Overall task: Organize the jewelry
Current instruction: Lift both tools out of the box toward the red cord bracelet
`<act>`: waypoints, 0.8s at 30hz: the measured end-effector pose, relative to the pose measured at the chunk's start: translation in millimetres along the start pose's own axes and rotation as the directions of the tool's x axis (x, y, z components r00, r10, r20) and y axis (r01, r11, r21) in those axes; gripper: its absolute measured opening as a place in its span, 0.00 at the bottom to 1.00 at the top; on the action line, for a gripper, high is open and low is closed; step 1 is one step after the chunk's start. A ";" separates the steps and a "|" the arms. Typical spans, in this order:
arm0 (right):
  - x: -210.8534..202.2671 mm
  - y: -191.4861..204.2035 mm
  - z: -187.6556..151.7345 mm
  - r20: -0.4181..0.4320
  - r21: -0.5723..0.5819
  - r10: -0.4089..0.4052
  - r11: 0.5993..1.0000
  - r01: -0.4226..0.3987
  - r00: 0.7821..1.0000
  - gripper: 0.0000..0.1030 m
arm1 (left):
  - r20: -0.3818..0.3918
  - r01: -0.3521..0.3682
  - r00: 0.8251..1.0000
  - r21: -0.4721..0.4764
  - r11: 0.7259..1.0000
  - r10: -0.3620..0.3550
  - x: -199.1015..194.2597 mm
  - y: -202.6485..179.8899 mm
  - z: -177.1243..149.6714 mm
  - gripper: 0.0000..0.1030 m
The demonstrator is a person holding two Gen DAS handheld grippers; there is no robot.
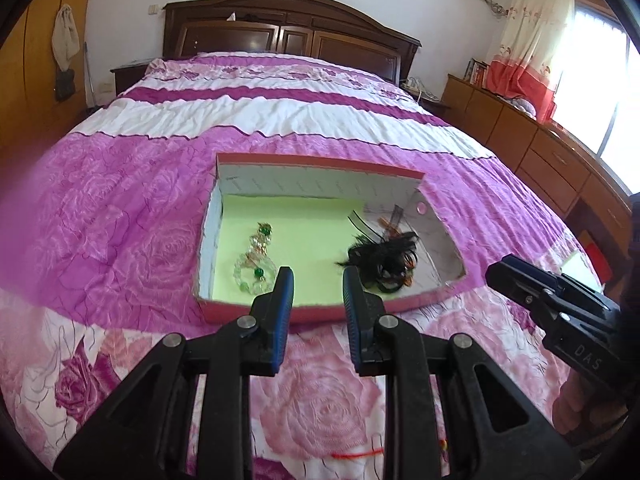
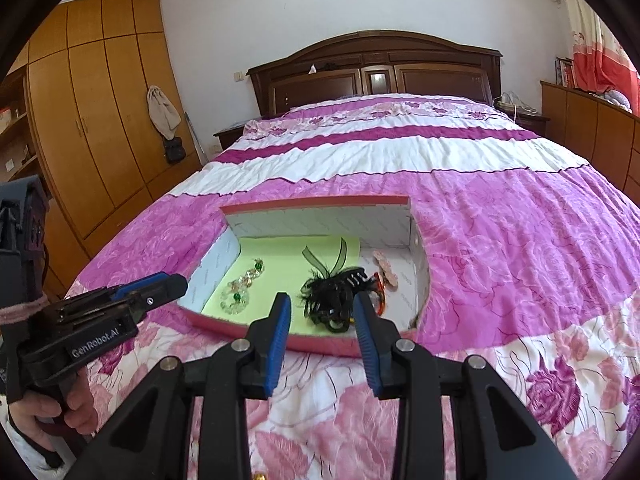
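Here, my left gripper (image 1: 316, 280) and right gripper (image 2: 320, 306) hung with jaws apart, empty, before the shallow red cardboard box (image 1: 248, 307); clear green-beaded bracelets (image 1: 254, 272) lay at nine o'clock inside, black feathery hair clips (image 2: 332, 292) at three.

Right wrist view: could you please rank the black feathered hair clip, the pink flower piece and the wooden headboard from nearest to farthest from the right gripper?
From the right gripper:
1. Black feathered hair clip, in the box, just ahead.
2. Pink flower piece, box's right corner.
3. Wooden headboard, far end of the bed.
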State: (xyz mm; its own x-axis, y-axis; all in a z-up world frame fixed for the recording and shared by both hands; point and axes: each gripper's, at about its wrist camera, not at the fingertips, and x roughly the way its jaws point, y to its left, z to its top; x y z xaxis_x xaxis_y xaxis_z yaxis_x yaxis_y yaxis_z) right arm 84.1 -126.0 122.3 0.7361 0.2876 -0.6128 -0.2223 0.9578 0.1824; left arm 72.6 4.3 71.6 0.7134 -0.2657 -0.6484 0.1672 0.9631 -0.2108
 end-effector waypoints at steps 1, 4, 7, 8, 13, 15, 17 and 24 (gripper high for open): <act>-3.3 0.0 -2.1 -0.007 -0.004 0.002 1.000 -0.002 1.000 0.34 | -0.003 -0.003 1.000 0.006 1.000 0.003 -1.4 -0.8 -1.0 0.16; -8.4 -0.4 -8.8 -0.030 -0.012 0.002 1.000 -0.002 1.000 0.34 | -0.015 -0.006 1.000 0.029 1.000 0.006 -5.4 -4.0 -6.4 0.16; -12.8 -2.0 -15.9 -0.055 -0.016 -0.006 1.000 0.005 0.998 0.34 | -0.037 0.004 0.999 0.045 0.999 -0.002 -7.0 -7.7 -12.6 0.16; -14.0 -2.7 -18.0 -0.062 -0.017 -0.008 1.000 0.007 0.998 0.34 | -0.044 0.008 0.999 0.047 0.999 -0.006 -7.2 -8.4 -15.1 0.17; -21.7 -7.4 -34.7 -0.093 -0.024 -0.027 0.999 0.025 0.995 0.34 | -0.088 0.044 0.995 0.054 0.998 -0.039 -8.9 -11.7 -29.1 0.17; -23.1 -9.9 -42.3 -0.110 -0.014 -0.024 1.000 0.023 0.994 0.34 | -0.100 0.050 0.994 0.061 0.997 -0.044 -9.7 -13.7 -33.3 0.16; -24.1 -13.0 -50.6 -0.133 0.001 -0.019 1.000 0.019 0.991 0.34 | -0.118 0.058 0.992 0.076 0.995 -0.049 -9.6 -16.5 -39.0 0.16; -25.7 -22.8 -74.7 -0.205 0.032 -0.004 0.999 0.011 0.979 0.34 | -0.182 0.089 0.981 0.100 0.991 -0.070 -7.0 -22.6 -56.5 0.16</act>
State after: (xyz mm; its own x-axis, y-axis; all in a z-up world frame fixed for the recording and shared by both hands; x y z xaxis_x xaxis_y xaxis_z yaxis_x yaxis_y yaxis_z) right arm 22.5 -155.3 76.4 0.5901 0.2775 -0.7581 -0.1937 0.9603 0.2007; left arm 25.4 -18.0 39.7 0.5639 -0.3354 -0.7547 0.2972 0.9350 -0.1935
